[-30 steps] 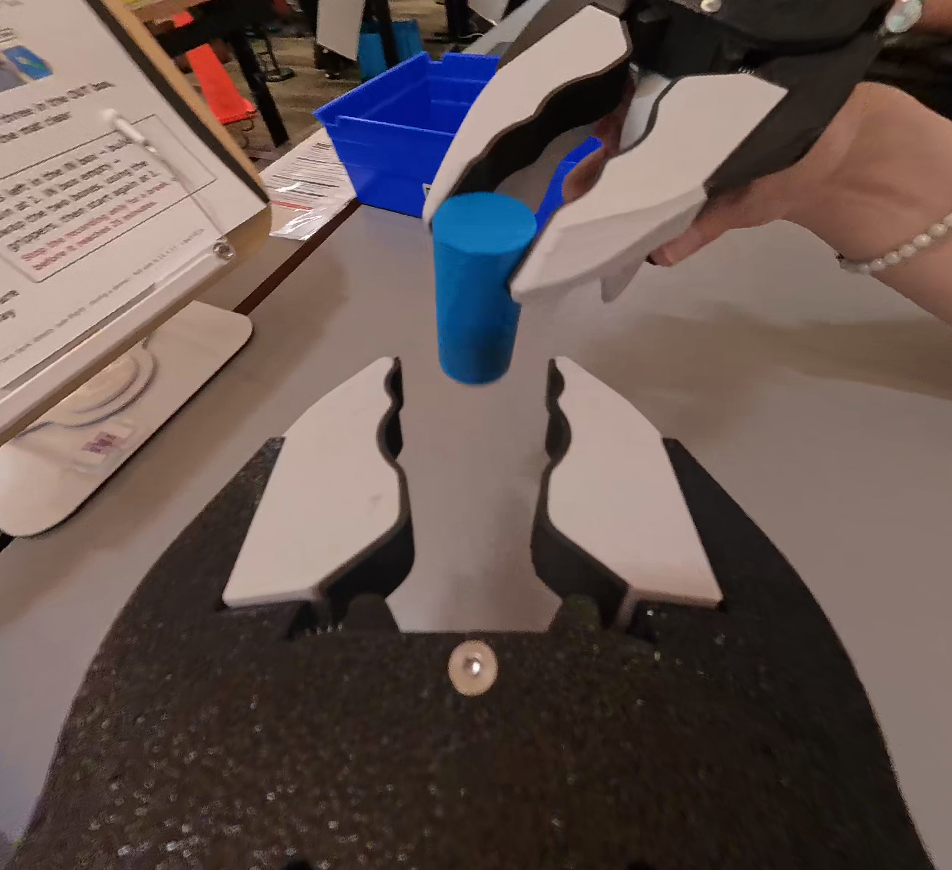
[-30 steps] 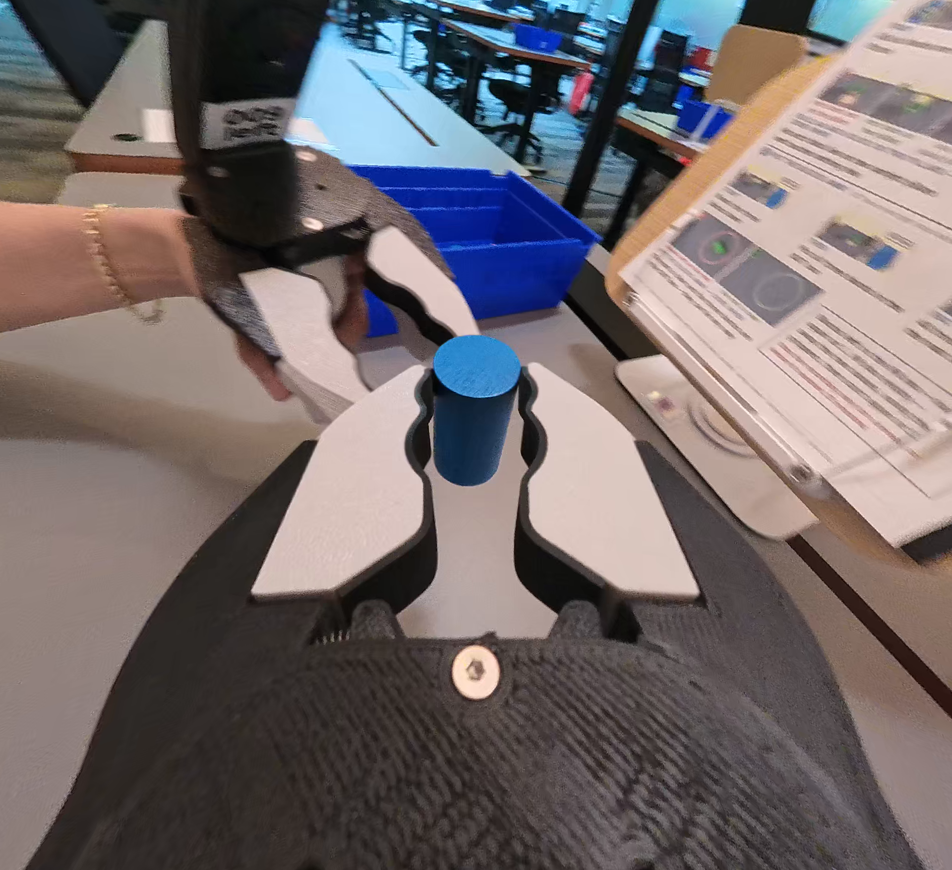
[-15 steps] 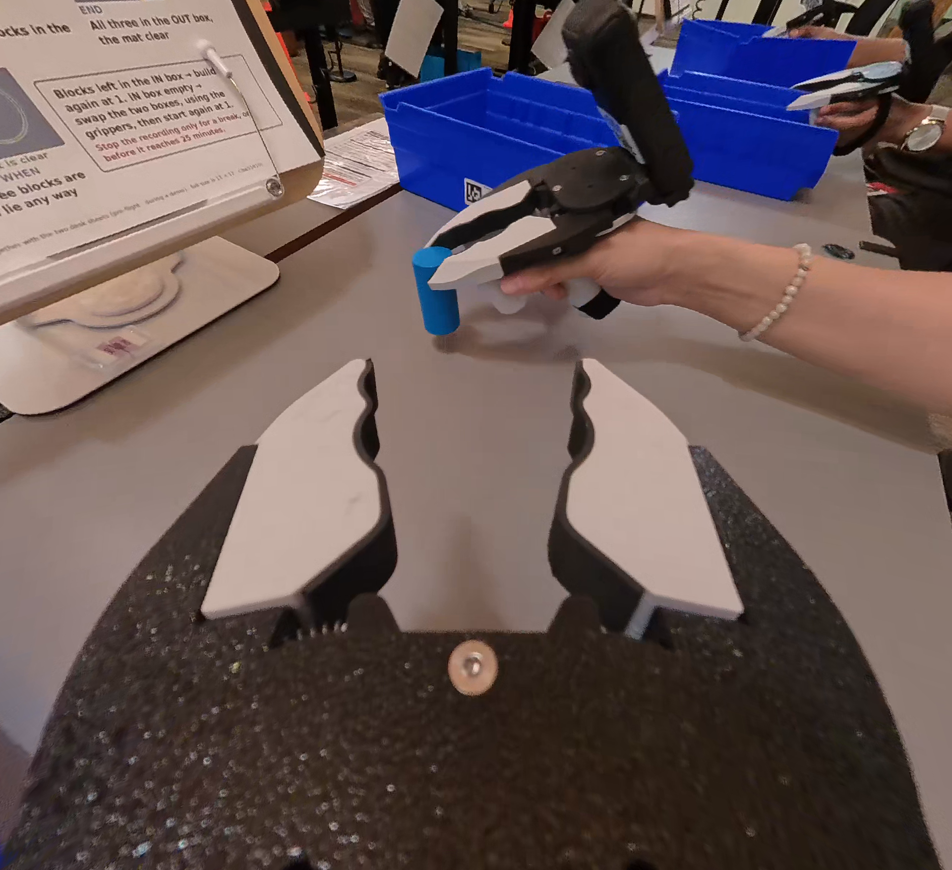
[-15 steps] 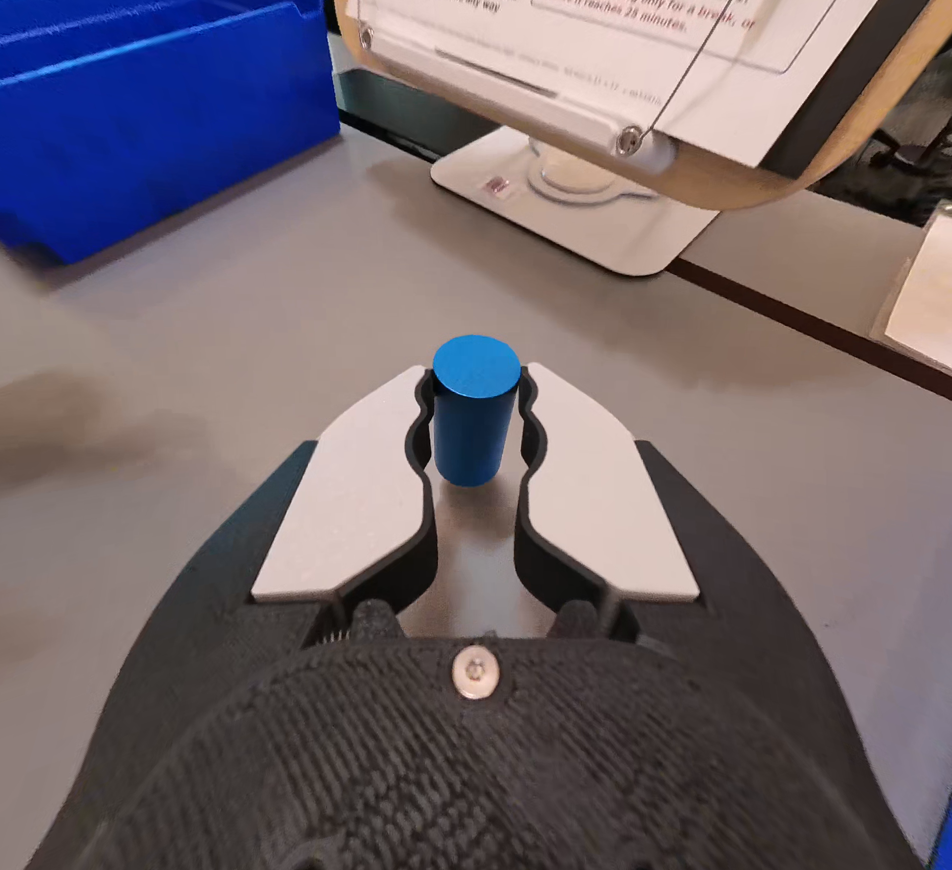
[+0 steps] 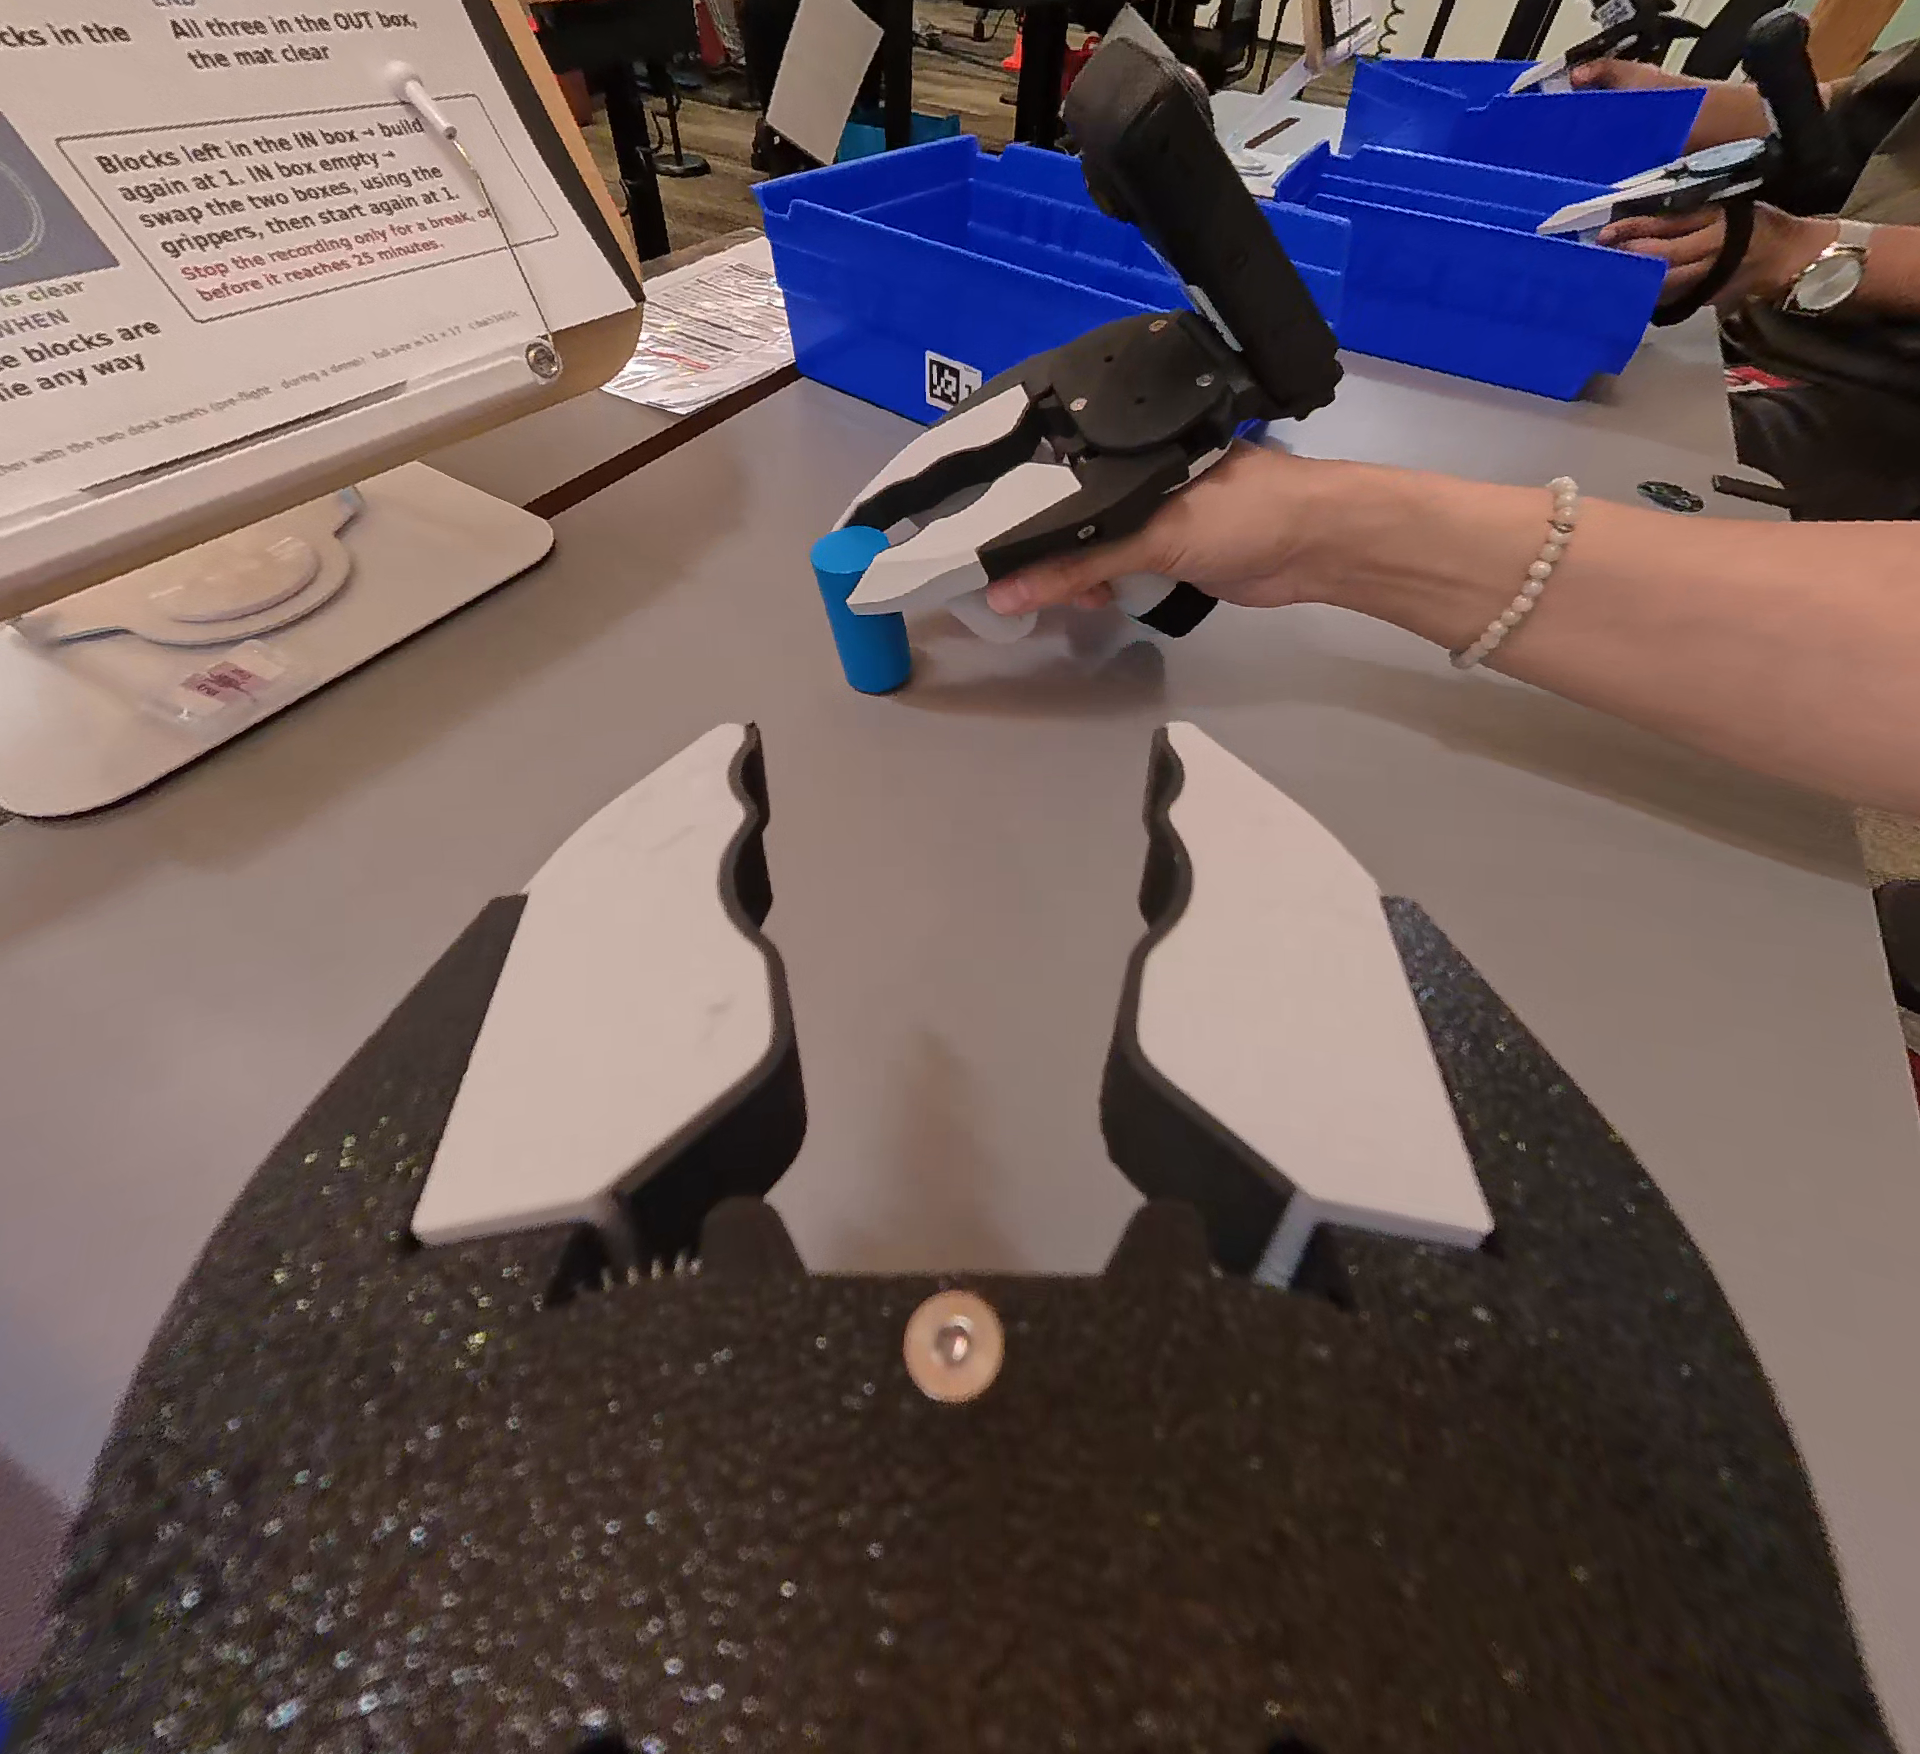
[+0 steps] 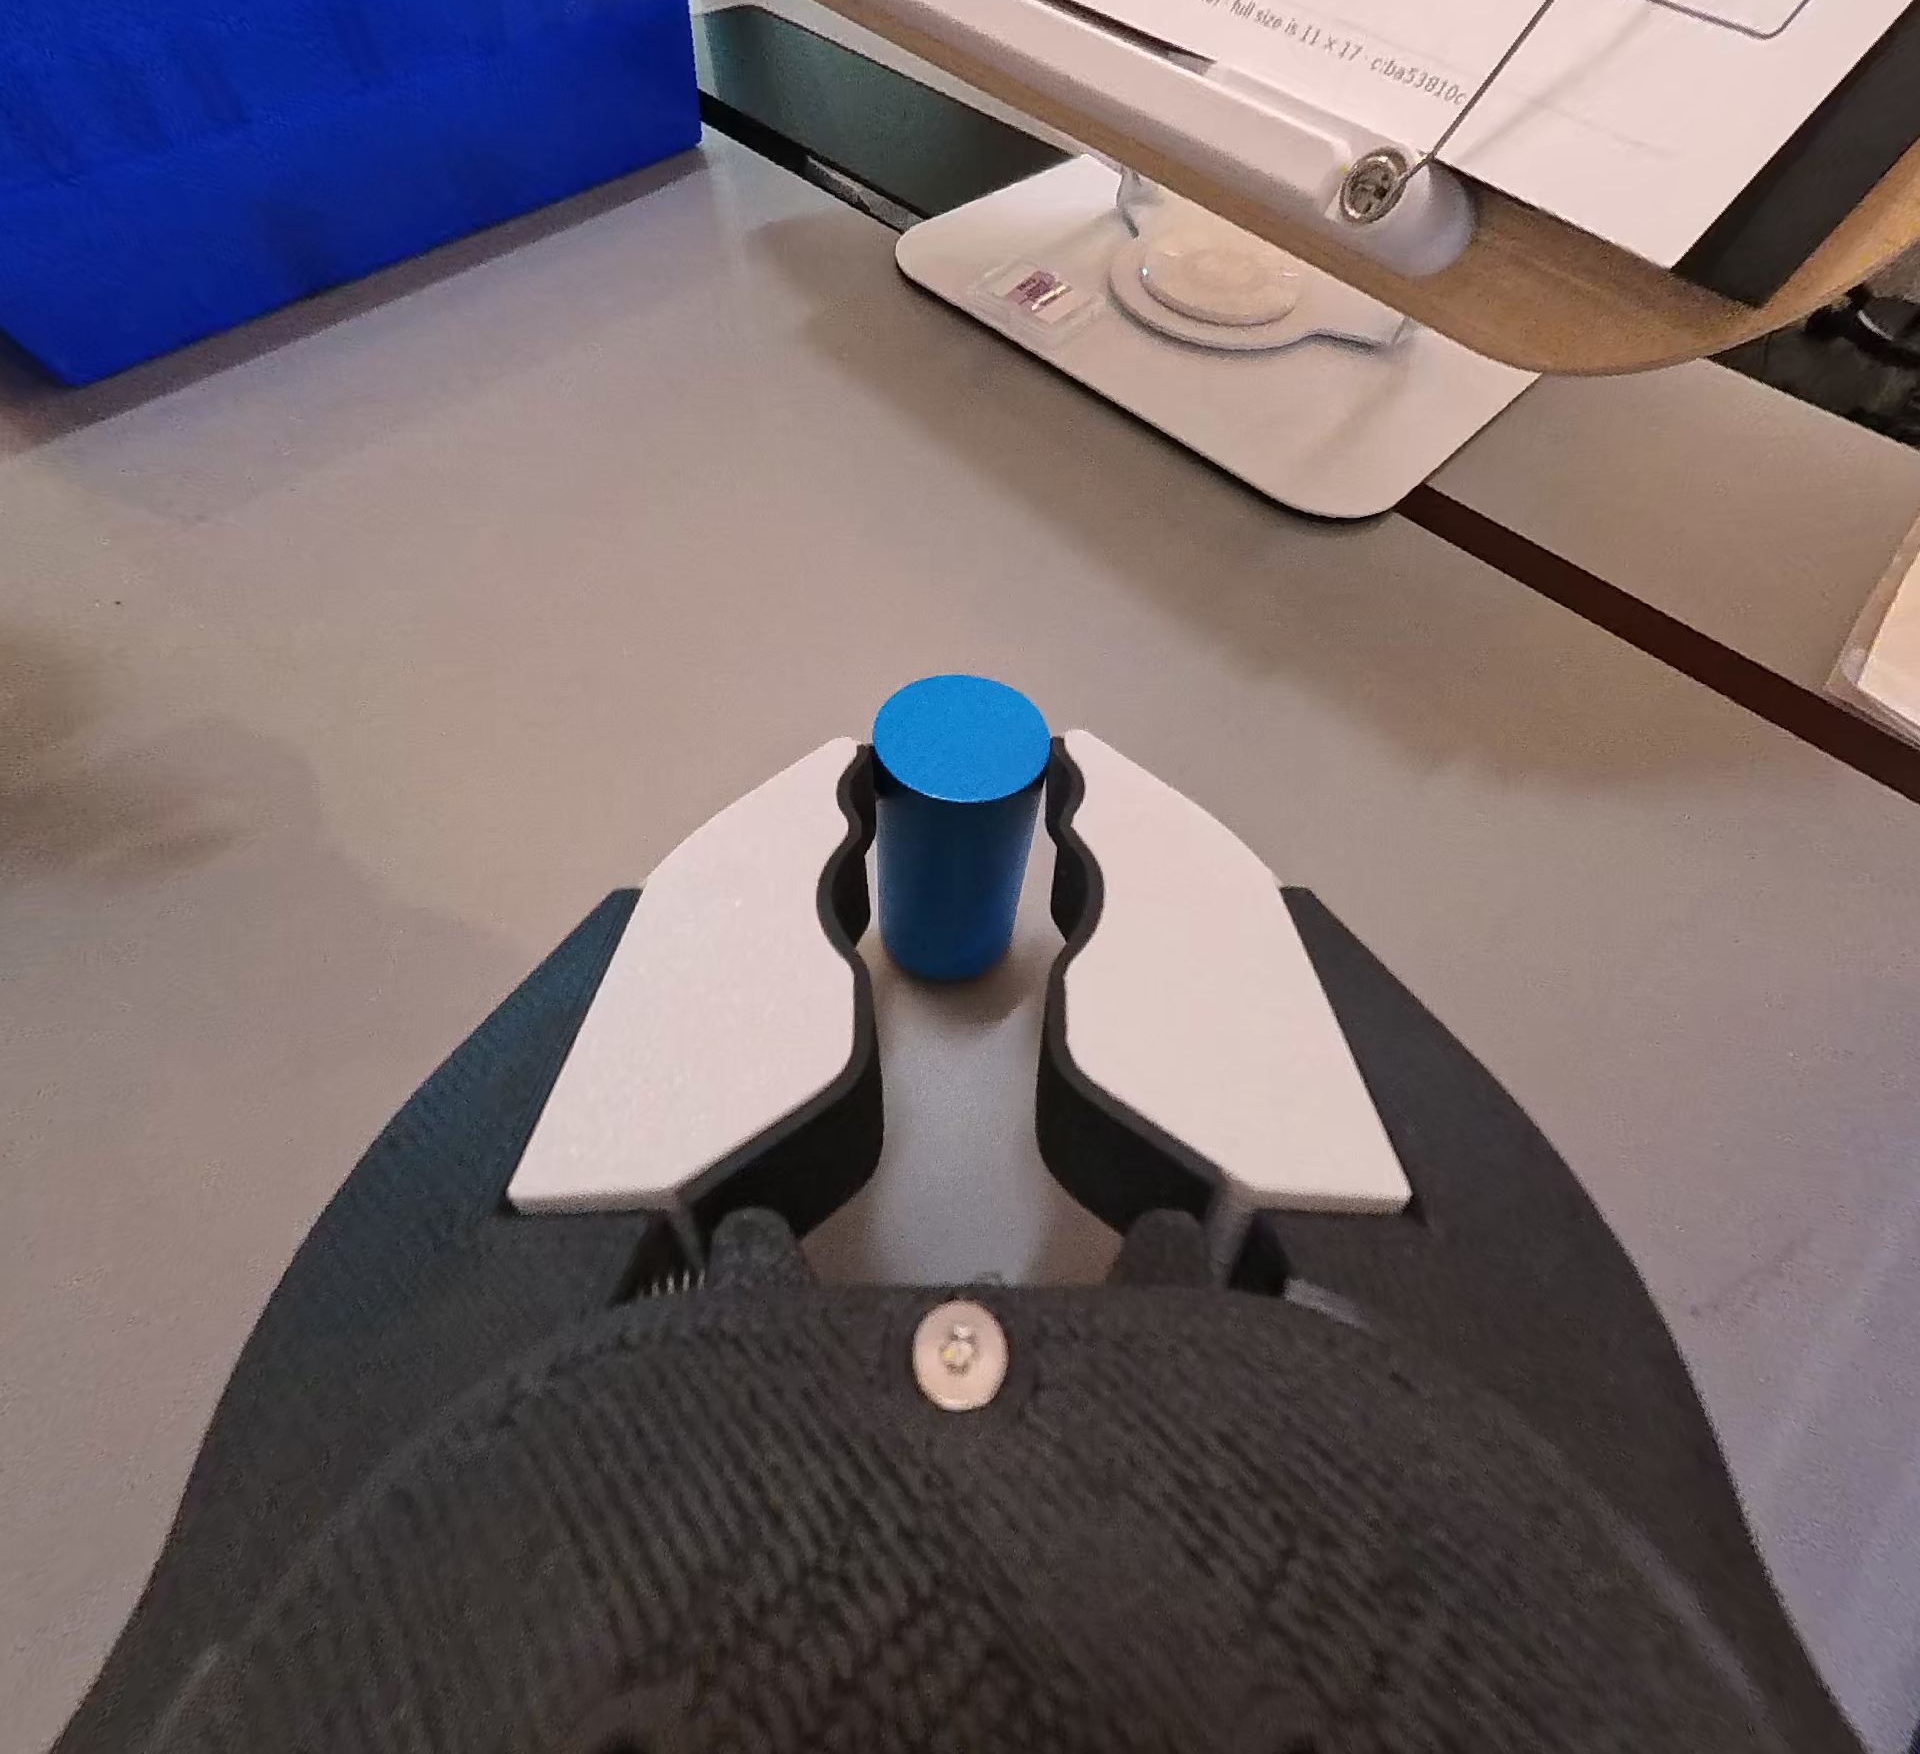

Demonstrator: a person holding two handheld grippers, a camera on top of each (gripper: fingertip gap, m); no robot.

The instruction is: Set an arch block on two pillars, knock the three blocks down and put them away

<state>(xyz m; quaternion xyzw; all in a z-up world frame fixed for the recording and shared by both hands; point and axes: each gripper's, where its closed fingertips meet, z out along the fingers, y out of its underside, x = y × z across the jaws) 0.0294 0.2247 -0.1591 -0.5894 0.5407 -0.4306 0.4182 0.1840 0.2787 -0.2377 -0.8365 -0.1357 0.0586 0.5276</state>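
Observation:
A blue cylinder (image 6: 956,831) is clamped between the white fingers of my right gripper (image 6: 956,743), which is shut on its upper part. In the left wrist view the cylinder (image 5: 860,608) stands slightly tilted, with its base on the grey table (image 5: 1039,821). The right gripper (image 5: 854,561), held in a hand with a bead bracelet, reaches it from the right. My left gripper (image 5: 956,748) is open and empty, low over the table. It sits a short way in front of the cylinder and does not touch it.
A sheet holder (image 5: 260,146) on a white base (image 5: 312,603) stands at the left, just beyond the cylinder in the right wrist view (image 6: 1247,374). Two blue bins (image 5: 987,270) (image 5: 1486,250) line the far edge. Another person's grippers (image 5: 1662,187) work at far right. Left tips to right tips: about 20 centimetres.
The right gripper has carried the cylinder from mid-air, just in front of my left gripper, away and down to the table. My left gripper has drawn back and opened a little wider.

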